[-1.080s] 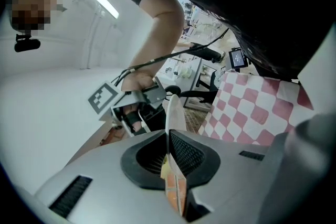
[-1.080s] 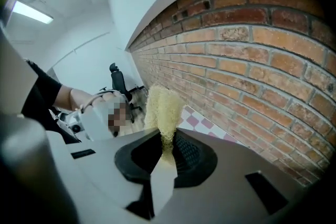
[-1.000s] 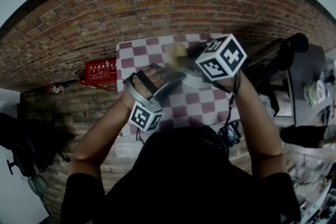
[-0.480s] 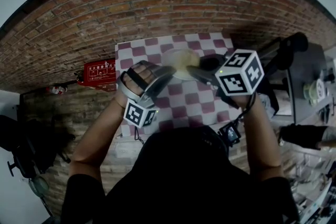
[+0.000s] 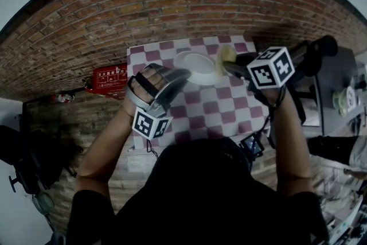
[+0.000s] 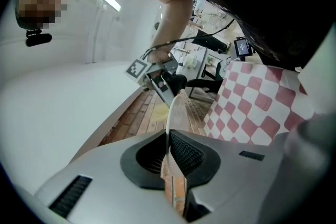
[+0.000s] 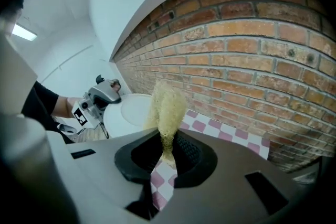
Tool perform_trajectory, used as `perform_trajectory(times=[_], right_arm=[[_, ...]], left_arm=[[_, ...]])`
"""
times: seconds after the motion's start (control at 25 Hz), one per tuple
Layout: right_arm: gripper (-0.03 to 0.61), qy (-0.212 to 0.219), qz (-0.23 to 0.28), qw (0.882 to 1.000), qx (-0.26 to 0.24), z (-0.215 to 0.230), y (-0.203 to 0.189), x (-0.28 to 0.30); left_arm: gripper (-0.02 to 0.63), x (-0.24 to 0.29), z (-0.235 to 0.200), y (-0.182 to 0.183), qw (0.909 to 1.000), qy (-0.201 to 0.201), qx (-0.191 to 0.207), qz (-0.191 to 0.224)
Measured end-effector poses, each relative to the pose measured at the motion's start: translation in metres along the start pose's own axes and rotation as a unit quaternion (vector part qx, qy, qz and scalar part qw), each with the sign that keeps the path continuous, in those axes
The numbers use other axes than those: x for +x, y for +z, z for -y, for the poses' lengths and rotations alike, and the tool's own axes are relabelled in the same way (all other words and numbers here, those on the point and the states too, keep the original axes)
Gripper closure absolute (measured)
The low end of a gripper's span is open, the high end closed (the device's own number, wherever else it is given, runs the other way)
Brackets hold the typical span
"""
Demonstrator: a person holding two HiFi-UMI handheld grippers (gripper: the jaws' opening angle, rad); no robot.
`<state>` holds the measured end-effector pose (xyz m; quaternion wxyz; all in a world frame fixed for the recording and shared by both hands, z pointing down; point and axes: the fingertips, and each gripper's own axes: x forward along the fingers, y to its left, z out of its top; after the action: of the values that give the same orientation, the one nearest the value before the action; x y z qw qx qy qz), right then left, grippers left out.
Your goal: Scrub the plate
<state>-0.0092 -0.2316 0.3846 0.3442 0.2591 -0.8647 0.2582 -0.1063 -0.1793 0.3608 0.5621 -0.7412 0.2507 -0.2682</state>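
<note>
1. Over checked table [image 5: 225,107], hard by brick wall [image 5: 172,3]: plate [image 5: 194,67] sits in L gripper [image 5: 176,76], clamped on near-left rim. L gripper view shows thin white rim pinched betw. pads, edge-on. Plate looks raised off table; can't confirm.
2. R gripper [image 5: 230,67] clenched on yellow scrub pad [image 5: 225,55]. Fibres bunch up out of its jaws in R gripper view.
3. Change: a sec ago the pad lay over plate face. Half a sec ago it was on the right part. Now it's off the rim, just beside plate's right edge, no contact seen. R hand has swung out right; plate approx. where it was.
4. Meaning (my read): end of one stroke or a reset, not proof plate is done. Face looks plain white, but too small to tell residue. Next pass prob. needs pad brought back across the face w/ L grip holding steady.
5. Edges: bite is on rim only and thin, so plate could pivot or slip under hard pad pressure. Plate is above table's far part, so a drop likely lands on table.
6. Room: table bare below plate and toward person, free sweep there. Right side tighter: dark stand [image 5: 314,51] near R hand. Wall close behind plate limits far reach. Red sign [image 5: 111,78] left of table, well apart.
</note>
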Motion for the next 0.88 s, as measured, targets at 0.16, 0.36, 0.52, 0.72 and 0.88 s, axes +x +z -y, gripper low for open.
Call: perform_trajectory(times=[0.16,0.36,0.52,0.72,0.88], right_arm=[[0.532,-0.029,-0.018,0.999,-0.002,0.024,0.003,0.013],[0.534,-0.039,-0.029,0.998,-0.032,0.024,0.019,0.029],[0.534,-0.029,-0.025,0.997,-0.062,0.004,0.034,0.038],[0.534,0.009,-0.009,0.996,-0.083,-0.034,0.049,0.041],[0.533,0.041,0.009,0.995,-0.093,-0.063,0.055,0.034]], left_arm=[[0.586,-0.001,-0.005,0.016,0.9998,0.002,0.003,0.020],[0.586,0.002,-0.005,0.032,0.9992,-0.002,0.006,0.039],[0.586,0.004,-0.002,0.041,0.9987,-0.005,0.006,0.050],[0.586,0.006,0.005,0.046,0.9981,-0.009,0.029,0.054],[0.588,0.007,-0.004,0.050,0.9982,0.000,0.014,0.059]])
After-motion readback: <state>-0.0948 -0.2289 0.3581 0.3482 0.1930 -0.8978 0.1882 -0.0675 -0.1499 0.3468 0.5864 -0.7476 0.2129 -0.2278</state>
